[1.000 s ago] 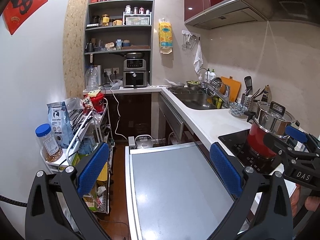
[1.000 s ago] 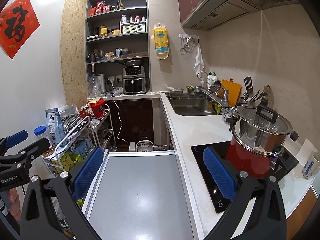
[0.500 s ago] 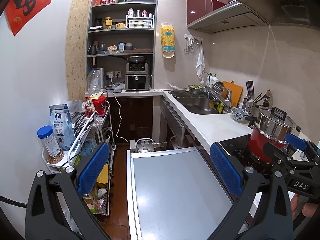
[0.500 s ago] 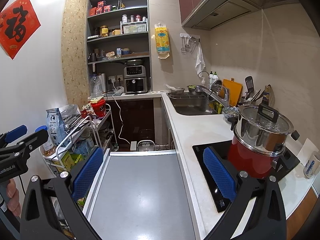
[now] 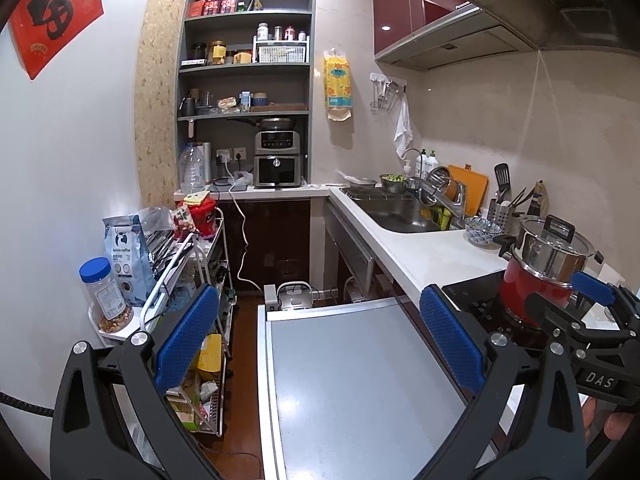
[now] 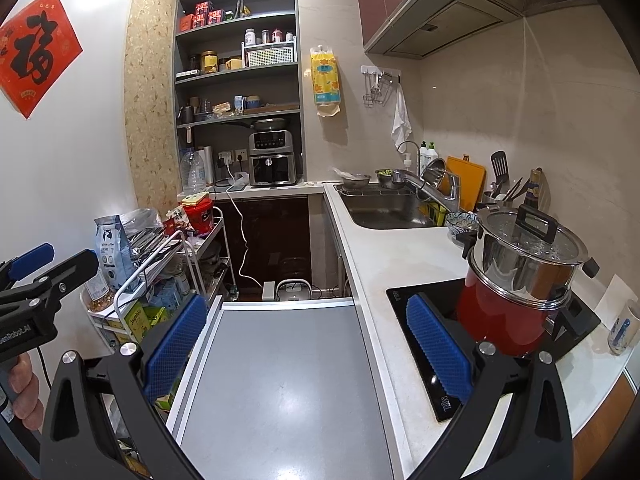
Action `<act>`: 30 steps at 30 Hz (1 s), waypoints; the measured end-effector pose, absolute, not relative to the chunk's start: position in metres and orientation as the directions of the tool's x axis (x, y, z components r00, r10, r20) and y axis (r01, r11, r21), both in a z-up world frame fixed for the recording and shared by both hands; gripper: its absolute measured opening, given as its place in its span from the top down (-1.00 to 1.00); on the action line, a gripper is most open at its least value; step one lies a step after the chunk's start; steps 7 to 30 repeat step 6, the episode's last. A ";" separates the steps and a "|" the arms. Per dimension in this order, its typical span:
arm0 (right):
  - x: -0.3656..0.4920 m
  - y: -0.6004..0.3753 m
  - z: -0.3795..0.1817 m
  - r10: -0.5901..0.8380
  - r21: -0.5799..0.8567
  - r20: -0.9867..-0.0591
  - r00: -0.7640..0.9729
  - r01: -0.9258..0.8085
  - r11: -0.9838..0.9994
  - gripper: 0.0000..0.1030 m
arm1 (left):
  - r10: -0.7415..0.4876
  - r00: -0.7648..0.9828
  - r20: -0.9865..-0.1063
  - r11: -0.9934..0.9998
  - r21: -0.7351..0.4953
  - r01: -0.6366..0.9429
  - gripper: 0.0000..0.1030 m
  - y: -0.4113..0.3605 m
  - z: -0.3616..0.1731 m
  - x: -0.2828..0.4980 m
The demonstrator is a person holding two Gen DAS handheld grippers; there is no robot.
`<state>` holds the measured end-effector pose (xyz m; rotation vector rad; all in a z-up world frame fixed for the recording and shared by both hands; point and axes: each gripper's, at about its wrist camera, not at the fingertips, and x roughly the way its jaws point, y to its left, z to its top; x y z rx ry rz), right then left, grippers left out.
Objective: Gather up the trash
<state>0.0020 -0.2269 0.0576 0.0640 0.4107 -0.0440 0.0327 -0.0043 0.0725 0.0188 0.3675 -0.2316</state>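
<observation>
Collect trash: not started, nothing picked up yet.
Left gripper (image 5: 320, 336) and right gripper (image 6: 306, 342) both gape wide and empty above the grey surface (image 5: 352, 384); no obvious trash visible, maybe among the cart (image 5: 208, 240) clutter, can't tell.

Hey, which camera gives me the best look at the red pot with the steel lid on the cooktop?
The right wrist view: the red pot is near and large, its glass-and-steel lid plain. In the left wrist view the pot is smaller, at the edge, partly hidden behind the right gripper.
</observation>
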 end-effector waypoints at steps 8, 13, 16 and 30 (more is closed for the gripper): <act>0.000 -0.227 0.055 -0.035 0.058 -0.410 0.911 0.064 0.996 -0.92 | -0.200 0.902 -0.384 0.978 -0.017 0.210 -0.96 -0.003 0.069 0.035; 0.000 -0.227 0.055 -0.035 0.058 -0.410 0.911 0.064 0.996 -0.92 | -0.200 0.902 -0.384 0.978 -0.017 0.210 -0.96 -0.003 0.069 0.035; 0.000 -0.227 0.055 -0.035 0.058 -0.410 0.911 0.064 0.996 -0.92 | -0.200 0.902 -0.384 0.978 -0.017 0.210 -0.96 -0.003 0.069 0.035; 0.000 -0.227 0.055 -0.035 0.058 -0.410 0.911 0.064 0.996 -0.92 | -0.200 0.902 -0.384 0.978 -0.017 0.210 -0.96 -0.003 0.069 0.035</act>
